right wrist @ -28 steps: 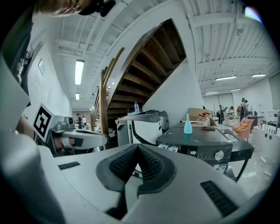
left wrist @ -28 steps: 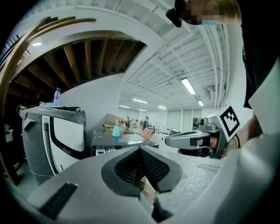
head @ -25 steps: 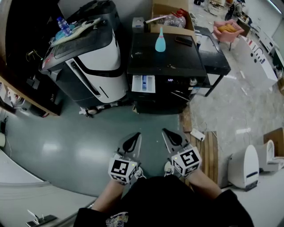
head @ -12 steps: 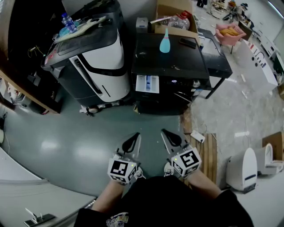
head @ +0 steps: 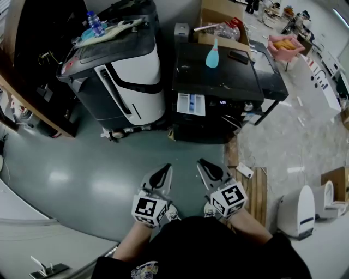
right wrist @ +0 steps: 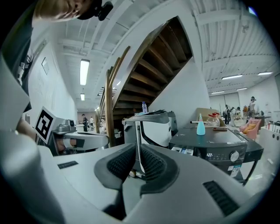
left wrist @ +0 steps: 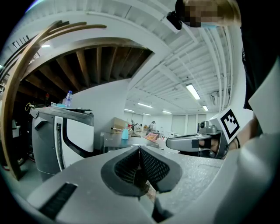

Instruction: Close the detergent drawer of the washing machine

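The black washing machine stands ahead of me with its white detergent drawer pulled out of the front at the top left. The right gripper view shows the drawer too. A light blue bottle stands on the machine's lid. Both grippers hover over the grey floor, well short of the machine. My left gripper is shut and empty, its pads meeting in the left gripper view. My right gripper is opening: a narrow gap shows between its pads, with nothing in it.
A white-and-black appliance stands close to the washer's left, with a water bottle on top. Behind are a cardboard box and a pink chair. A wooden board with a white power strip lies at the right, beside a white appliance.
In the head view the washing machine and its neighbour have slid right and slightly down. Both grippers keep the same pose side by side in front of the person.
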Tool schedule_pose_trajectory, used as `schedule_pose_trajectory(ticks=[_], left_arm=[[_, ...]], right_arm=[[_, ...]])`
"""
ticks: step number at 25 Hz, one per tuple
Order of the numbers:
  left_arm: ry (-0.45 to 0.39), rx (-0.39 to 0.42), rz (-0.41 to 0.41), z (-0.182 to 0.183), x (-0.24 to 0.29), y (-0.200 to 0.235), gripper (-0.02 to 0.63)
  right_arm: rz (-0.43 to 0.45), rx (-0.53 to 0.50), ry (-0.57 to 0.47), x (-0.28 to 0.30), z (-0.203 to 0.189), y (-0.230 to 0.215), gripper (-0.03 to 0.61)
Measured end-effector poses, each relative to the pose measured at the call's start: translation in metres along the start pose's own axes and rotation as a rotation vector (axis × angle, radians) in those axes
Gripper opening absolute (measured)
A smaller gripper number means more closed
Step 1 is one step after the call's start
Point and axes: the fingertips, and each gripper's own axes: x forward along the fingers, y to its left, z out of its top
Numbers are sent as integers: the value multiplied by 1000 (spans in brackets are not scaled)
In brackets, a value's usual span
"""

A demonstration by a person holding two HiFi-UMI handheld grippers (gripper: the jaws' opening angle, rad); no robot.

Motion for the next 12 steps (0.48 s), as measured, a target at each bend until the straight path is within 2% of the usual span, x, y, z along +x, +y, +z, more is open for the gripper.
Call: schedule_pose_trajectory(ticks=[9, 12], left_arm=[[10, 19, -42, -1, -23, 38, 6], [15, 24, -58, -2, -29, 50, 28]], right_arm=[[-32, 26, -23, 33, -5, 30, 129], [-47, 31, -26, 43, -6, 38, 158]])
